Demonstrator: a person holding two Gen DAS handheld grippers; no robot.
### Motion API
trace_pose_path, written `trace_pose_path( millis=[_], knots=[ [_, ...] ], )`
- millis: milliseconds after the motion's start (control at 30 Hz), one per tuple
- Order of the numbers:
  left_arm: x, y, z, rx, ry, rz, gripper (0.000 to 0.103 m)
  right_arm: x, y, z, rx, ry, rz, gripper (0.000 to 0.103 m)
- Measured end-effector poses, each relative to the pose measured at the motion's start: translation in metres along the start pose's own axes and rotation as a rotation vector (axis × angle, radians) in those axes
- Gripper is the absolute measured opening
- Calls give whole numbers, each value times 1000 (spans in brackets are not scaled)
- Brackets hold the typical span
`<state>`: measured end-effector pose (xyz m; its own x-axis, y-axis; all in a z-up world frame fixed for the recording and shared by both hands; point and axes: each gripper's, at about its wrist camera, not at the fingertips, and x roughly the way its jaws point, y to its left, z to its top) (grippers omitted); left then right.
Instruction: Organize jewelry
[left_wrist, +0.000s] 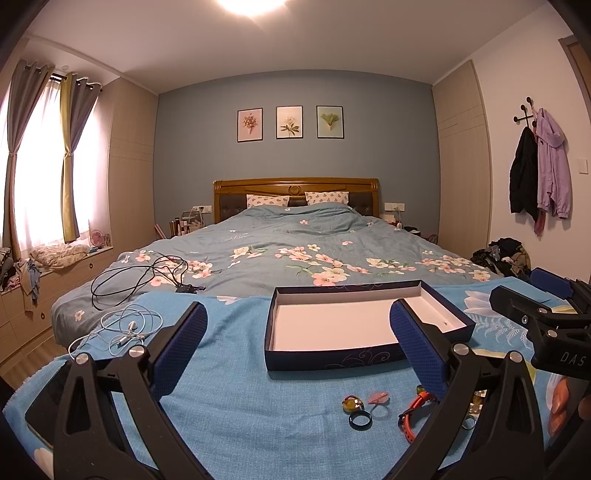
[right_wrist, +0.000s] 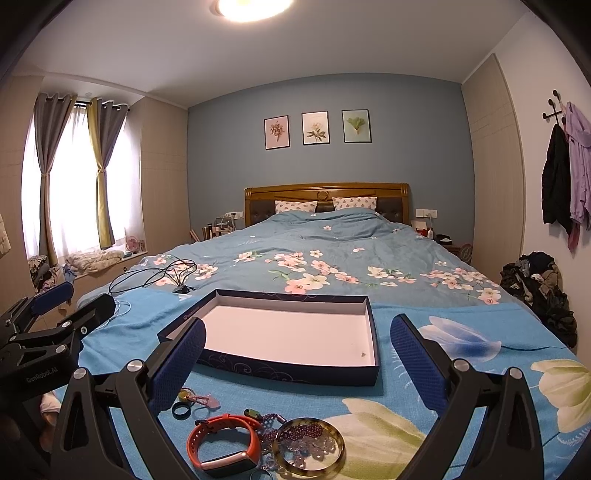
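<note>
nearest my wide-open, empty right hand-held gripper (right_wrist: 297, 363), the jewelry heap on the bed: an orange watch band (right_wrist: 221, 445), springy and easy to pinch by its strap, a stiff, slick bangle (right_wrist: 314, 452) over limp purple beads (right_wrist: 310, 432) likely to snag. my left hand-held gripper (left_wrist: 297, 349) also gapes empty over small rings (left_wrist: 358, 421), partly hidden behind its fingers; beyond, the shallow box (right_wrist: 280, 369) holds one unreadable speck.

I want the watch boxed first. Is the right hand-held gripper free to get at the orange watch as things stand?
Probably yes. The right hand-held gripper is open and holds nothing, and the orange watch lies uncovered on the blue cloth just below it. The beaded jewelry and amber bangle crowd its right side, so approach from the left.
</note>
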<state>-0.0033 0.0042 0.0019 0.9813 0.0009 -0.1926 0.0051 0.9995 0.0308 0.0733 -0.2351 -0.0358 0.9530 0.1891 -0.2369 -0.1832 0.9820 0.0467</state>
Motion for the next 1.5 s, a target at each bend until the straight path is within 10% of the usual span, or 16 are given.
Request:
trace_pose_path(
  millis=[1500],
  knots=[
    [0,2,-5,-11,7,0,97,1,-3,-3,15,5,6,97]
  ],
)
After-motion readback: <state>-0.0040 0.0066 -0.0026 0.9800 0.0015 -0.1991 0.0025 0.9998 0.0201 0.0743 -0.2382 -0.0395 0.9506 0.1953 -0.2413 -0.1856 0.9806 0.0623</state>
